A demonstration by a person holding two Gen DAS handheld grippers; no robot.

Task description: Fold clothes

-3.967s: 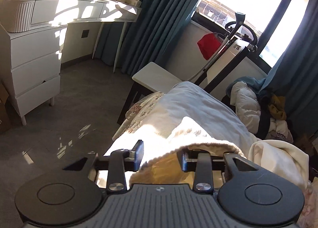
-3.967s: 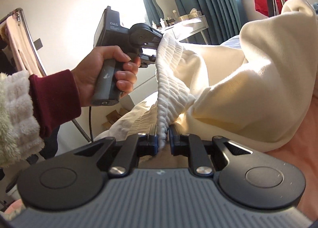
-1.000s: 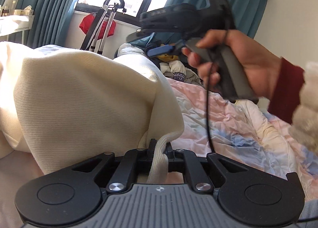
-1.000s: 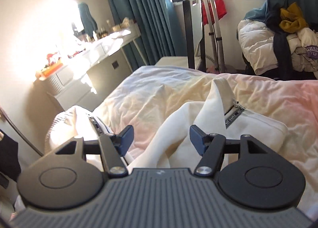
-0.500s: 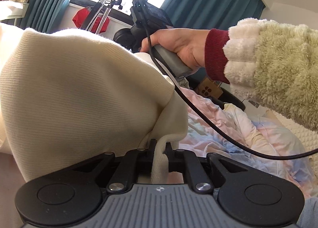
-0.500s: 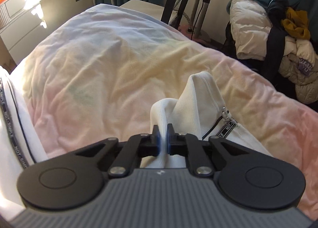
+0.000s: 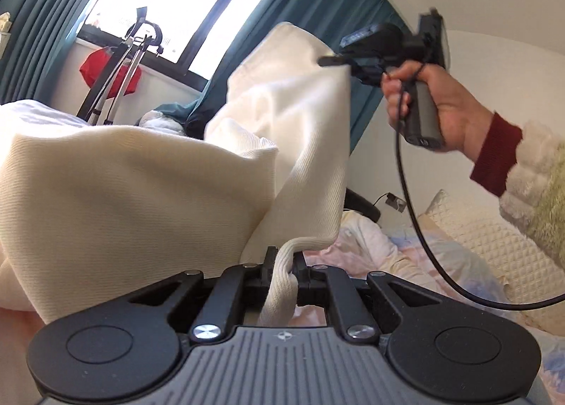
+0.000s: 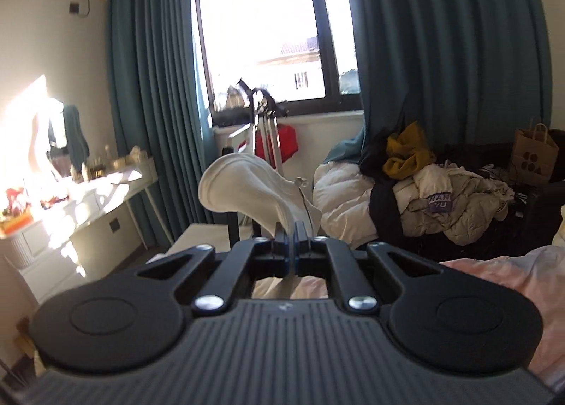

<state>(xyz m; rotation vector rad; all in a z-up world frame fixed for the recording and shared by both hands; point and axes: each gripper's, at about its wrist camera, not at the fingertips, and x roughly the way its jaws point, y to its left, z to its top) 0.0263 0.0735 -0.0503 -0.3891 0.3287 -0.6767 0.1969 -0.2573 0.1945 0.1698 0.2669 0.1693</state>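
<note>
Both the left gripper (image 7: 282, 265) and right gripper (image 8: 290, 240) have jaws clamped on the cream garment (image 7: 141, 186).

Since half a second ago, the right gripper (image 8: 289, 228) rose well above the bed (image 8: 512, 274), lifting the pinched corner of the cream garment (image 7: 141, 186) toward the window (image 8: 261, 23).

— What carries the things?
— A bed (image 7: 406, 256) with a pale pink and blue cover.
— What lies on it?
— The cream garment (image 7: 123, 186) and a quilted pillow (image 7: 494, 253).
</note>
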